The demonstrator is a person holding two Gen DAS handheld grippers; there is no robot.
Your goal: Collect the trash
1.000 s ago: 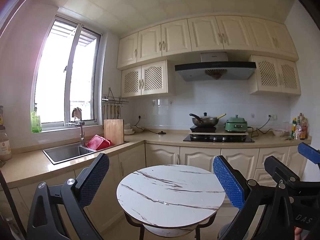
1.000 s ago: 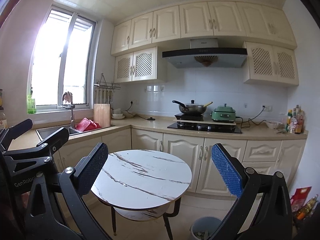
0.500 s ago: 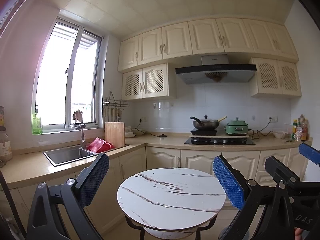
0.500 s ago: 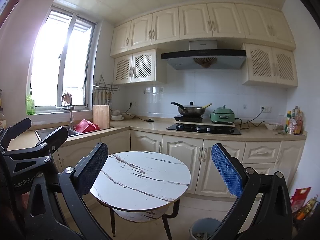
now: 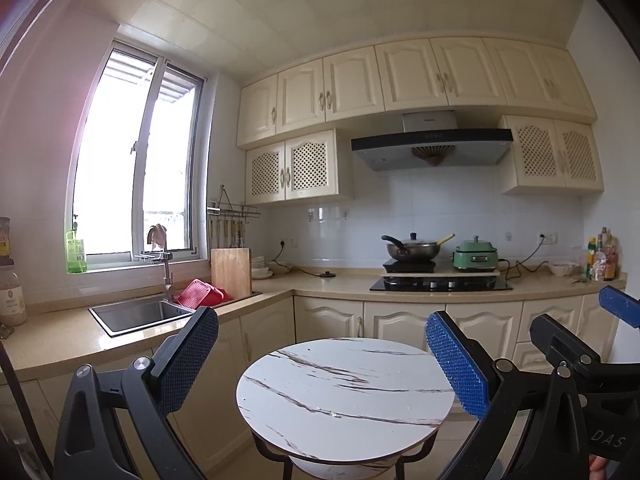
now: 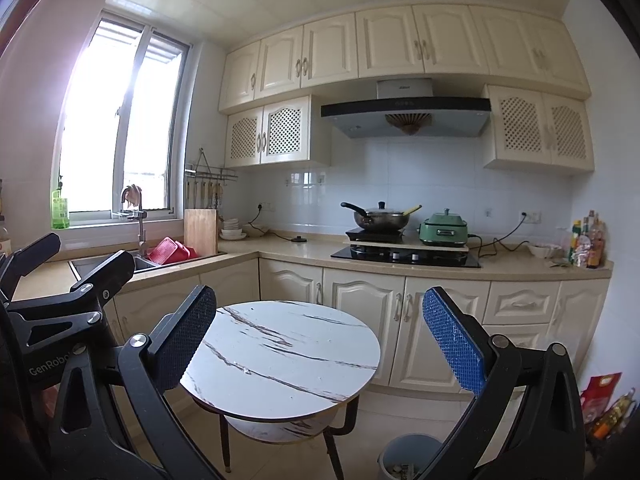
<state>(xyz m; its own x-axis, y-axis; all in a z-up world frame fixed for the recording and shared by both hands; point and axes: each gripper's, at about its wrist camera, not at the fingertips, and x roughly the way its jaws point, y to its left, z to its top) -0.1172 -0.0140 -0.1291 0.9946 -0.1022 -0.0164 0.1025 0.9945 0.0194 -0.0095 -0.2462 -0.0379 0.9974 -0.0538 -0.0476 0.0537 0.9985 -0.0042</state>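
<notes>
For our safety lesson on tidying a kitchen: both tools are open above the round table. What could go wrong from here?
1. The two tools, left and right, sit close side by side; they might knock together.
2. The table shows only tiny specks, which wide fingers may fail to pinch.
3. The bin stands low beside the table leg, so a careless reach might tip it.

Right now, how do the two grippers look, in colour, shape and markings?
Both grippers, left gripper and right gripper, have black angular plastic frames with silver pivot screws. Each carries two flat fingers with textured pads: one blue, one that looks dark navy. White lettering shows: "GenRobo" on the left frame, "DAS" on the right. No cables or sleeves are visible.
</notes>
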